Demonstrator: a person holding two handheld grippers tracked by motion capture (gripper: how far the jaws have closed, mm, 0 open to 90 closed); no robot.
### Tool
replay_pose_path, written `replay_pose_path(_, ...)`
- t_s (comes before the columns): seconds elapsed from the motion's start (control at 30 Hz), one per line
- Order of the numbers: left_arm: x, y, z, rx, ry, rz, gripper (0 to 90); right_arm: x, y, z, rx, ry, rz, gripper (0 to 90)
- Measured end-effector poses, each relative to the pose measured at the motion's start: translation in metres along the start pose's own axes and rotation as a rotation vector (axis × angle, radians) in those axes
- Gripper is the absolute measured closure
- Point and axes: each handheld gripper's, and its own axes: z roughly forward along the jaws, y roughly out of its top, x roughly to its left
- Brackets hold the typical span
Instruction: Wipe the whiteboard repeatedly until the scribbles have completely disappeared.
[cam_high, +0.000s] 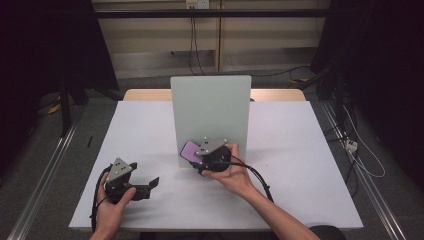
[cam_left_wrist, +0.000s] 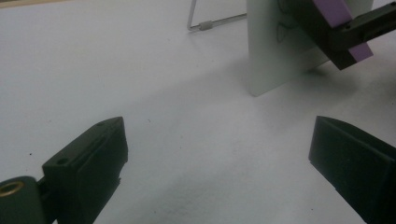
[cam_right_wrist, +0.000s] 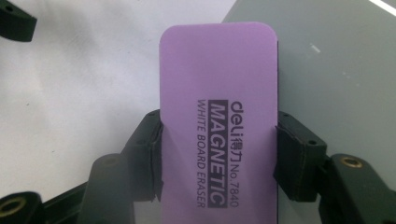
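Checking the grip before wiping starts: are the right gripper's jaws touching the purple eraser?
Touching. The right gripper view shows both black jaws of the right gripper pressed against the long sides of the purple eraser, no gap.

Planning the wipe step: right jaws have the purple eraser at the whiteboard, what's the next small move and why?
Probably press the purple eraser flat against the whiteboard and start a short stroke. The right gripper is clamped on the eraser's sides at the board's lower edge, pen marks show on the board in the left gripper view, and the left gripper sits open, aside.

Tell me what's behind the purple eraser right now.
Behind the purple eraser, clamped in the right gripper, stands the upright whiteboard. The board's surface directly behind it is covered.
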Motion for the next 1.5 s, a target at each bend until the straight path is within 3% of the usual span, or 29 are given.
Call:
replay_pose_path(0.37,0.0,0.0,0.0,0.001,0.002,0.0,4.6,0.0,-0.001,0.007,0.034,0.07,-0.006,41.9)
replay_pose_path(0.83,0.0,0.0,0.0,0.001,0.002,0.0,4.6,-0.022,0.014,-0.02,-0.027,-0.003,0.012,41.9)
replay_pose_path(1.13,0.0,0.0,0.0,0.003,0.003,0.003,4.6,-0.008,0.018,-0.005,-0.012,-0.016,-0.034,41.9)
replay_pose_path(1.5,0.001,0.0,-0.001,-0.002,0.005,0.001,4.6,0.015,0.015,0.023,0.028,0.04,-0.069,41.9)
